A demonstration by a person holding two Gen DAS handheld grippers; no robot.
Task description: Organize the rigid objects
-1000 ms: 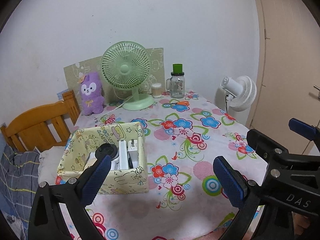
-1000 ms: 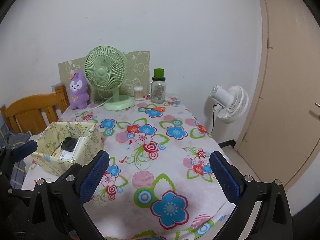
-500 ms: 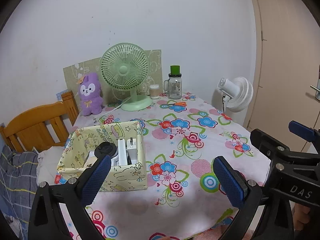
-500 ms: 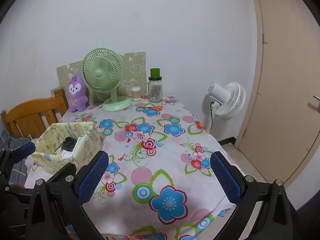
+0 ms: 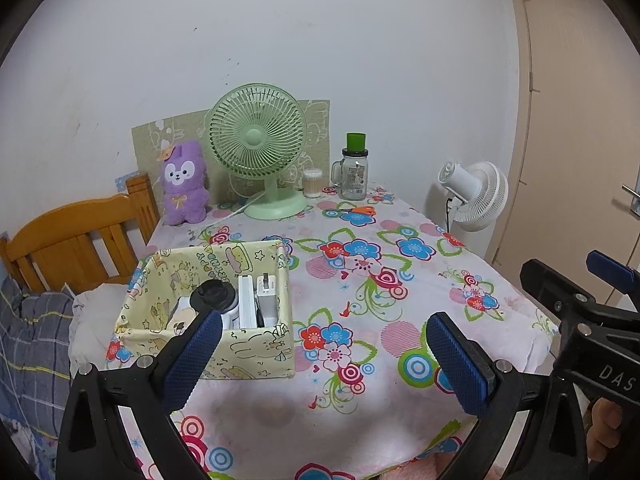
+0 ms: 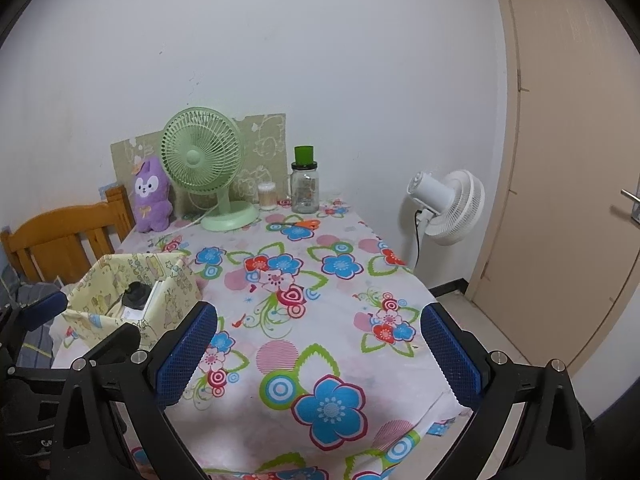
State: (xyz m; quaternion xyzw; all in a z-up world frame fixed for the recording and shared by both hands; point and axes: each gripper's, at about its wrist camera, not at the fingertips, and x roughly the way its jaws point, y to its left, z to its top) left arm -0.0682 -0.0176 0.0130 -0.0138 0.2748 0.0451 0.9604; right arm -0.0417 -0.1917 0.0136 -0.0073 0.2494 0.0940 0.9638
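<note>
Both jaws gape wide, empty: left gripper (image 5: 322, 354) and right gripper (image 6: 318, 344) hover at bottom of frame, pulled back from before, so more flowery tablecloth (image 5: 372, 280) shows. Yellow cartoon-print fabric box (image 5: 224, 344), centre-left, holds white and black gadgets (image 5: 248, 300). Orange-handled scissors (image 5: 354, 211) lie further up.

Only one text can be read clearly: the white letters "DAS" on the black body of the right gripper (image 5: 612, 280), seen at the right edge of the left wrist view. The yellow fabric storage box (image 5: 256, 354) has printed cartoon drawings and some small letters on its inner back wall, but they are too small to read. The glass jar (image 5: 354, 178) carries a label that is also not readable.
</note>
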